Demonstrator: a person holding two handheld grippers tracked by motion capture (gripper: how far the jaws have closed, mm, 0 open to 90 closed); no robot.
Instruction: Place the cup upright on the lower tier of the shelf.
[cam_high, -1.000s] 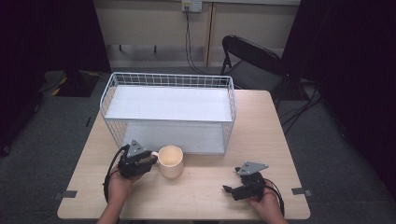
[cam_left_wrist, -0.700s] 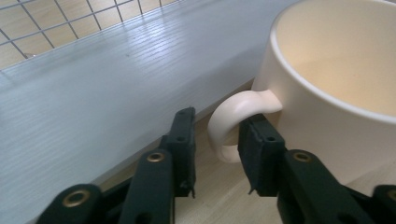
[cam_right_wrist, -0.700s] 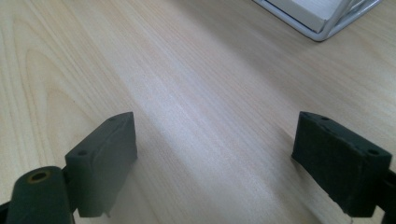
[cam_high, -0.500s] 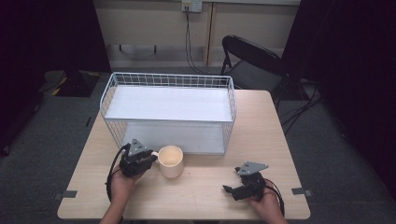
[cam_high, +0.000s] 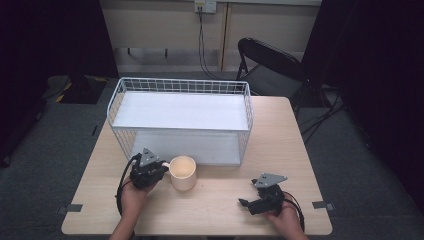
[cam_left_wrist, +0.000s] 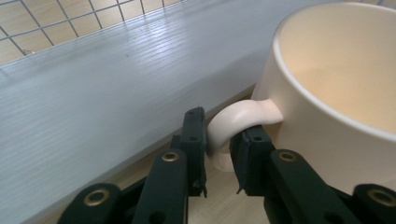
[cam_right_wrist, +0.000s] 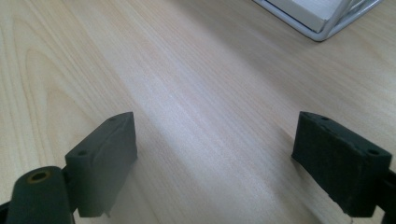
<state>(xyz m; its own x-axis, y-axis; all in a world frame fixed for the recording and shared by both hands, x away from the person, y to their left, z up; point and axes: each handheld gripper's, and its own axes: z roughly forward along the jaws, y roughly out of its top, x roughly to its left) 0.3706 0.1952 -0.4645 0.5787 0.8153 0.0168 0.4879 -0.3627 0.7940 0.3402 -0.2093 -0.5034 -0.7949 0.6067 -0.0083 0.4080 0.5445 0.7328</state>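
Nothing is shifting since the earlier frame: the left claw (cam_left_wrist: 217, 154) is clamping the mug (cam_high: 183, 172) handle on the bench (cam_high: 220, 210) beside the wire basket (cam_high: 240, 90) for lifting, while the right claw (cam_right_wrist: 229, 163) is resting released.

You have one cream mug (cam_high: 183, 172), one white wire basket (cam_high: 181, 86), two grippers, one table (cam_high: 295, 150), and behind it what looks like one folding chair (cam_high: 268, 61).

Cream mug (cam_high: 183, 172), upright, empty, on the table just before the wire basket (cam_high: 180, 120)
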